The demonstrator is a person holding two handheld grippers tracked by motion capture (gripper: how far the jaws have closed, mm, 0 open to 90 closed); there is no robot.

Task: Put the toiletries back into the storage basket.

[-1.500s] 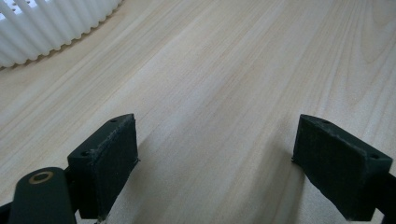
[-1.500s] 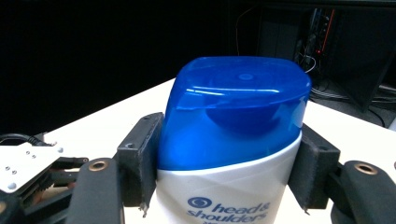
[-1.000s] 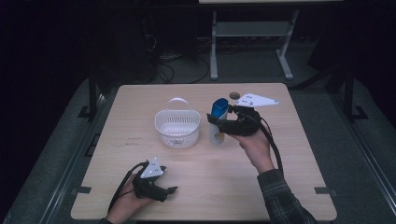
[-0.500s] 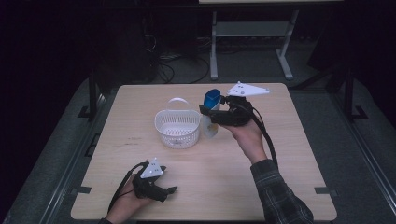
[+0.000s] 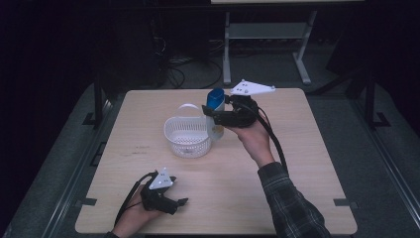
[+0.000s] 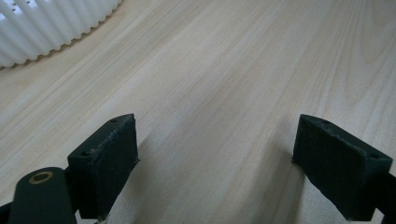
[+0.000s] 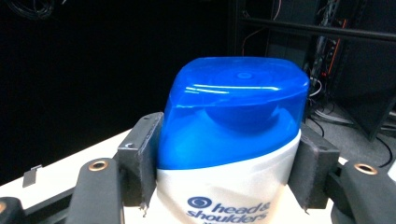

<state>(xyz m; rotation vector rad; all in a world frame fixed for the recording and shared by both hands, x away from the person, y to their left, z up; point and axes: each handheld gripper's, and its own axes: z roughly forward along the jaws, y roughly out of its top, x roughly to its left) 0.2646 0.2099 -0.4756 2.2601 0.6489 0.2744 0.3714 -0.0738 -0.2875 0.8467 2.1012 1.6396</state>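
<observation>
**Shampoo bottle held beside the basket**

We see a light wooden table (image 5: 307,163) taking up most of the high view, with a dark floor and a metal stand behind it. Near its middle stands a white ribbed basket (image 5: 187,137), round and open at the top; a curve of its wall also shows at the upper left of the left gripper view (image 6: 51,25).

We find the right gripper (image 5: 214,118) raised at the basket's right side, carried by a hand with a plaid sleeve. Its jaws are clamped on a white shampoo bottle (image 5: 215,116) with a blue cap (image 5: 216,99). In the right gripper view the two black jaws press the bottle (image 7: 231,186) from either side, just where the cap (image 7: 236,107) meets the white body, and we can read "head & shoulders" on it. The bottle stands upright, just beside the basket's rim; we cannot tell whether it touches the basket or the table.

We see the left gripper (image 5: 179,202) low at the near edge of the table, well apart from the basket. Its jaws are spread wide with only bare wood between them (image 6: 215,168).
</observation>
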